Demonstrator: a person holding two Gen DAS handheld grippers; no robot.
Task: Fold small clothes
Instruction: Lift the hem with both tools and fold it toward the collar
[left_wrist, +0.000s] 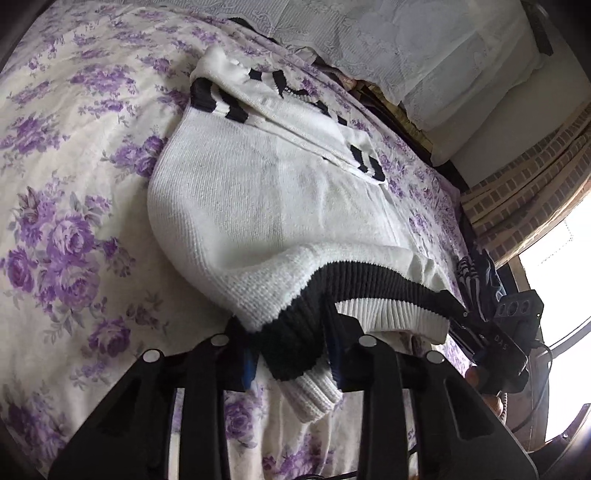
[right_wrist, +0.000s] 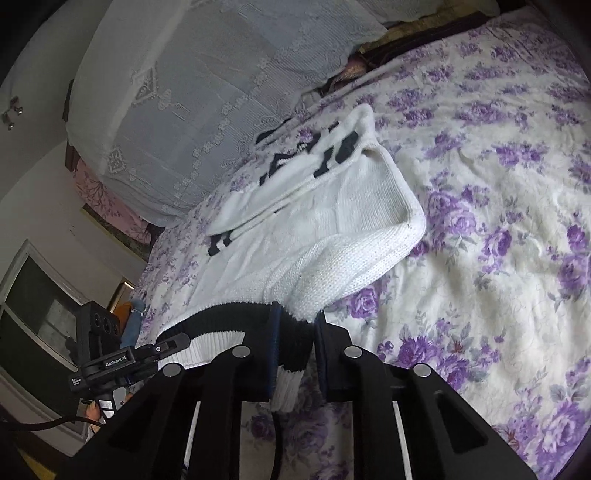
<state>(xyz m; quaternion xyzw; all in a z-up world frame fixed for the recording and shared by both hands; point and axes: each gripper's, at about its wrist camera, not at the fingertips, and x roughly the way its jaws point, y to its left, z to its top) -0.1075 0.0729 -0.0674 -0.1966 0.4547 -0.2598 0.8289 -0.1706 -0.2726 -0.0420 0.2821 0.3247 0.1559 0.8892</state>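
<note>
A white knit sweater (left_wrist: 266, 192) with black lettering and a black-and-white ribbed hem lies on the floral bedsheet (left_wrist: 74, 166), its sleeves folded over the body. My left gripper (left_wrist: 291, 354) is shut on one corner of the ribbed hem, which bunches between the fingers. In the right wrist view the sweater (right_wrist: 332, 236) stretches away from my right gripper (right_wrist: 295, 350), which is shut on the hem's other corner. Between the two grips the hem is lifted off the sheet. Each gripper also shows in the other's view: the right gripper (left_wrist: 509, 332) and the left gripper (right_wrist: 122, 362).
Lace-covered pillows (left_wrist: 406, 48) (right_wrist: 184, 110) lie at the head of the bed beyond the sweater. A bright window (left_wrist: 565, 295) and a brick-patterned curtain (left_wrist: 517, 184) are at the bed's side. The floral sheet (right_wrist: 498, 221) spreads wide to the right.
</note>
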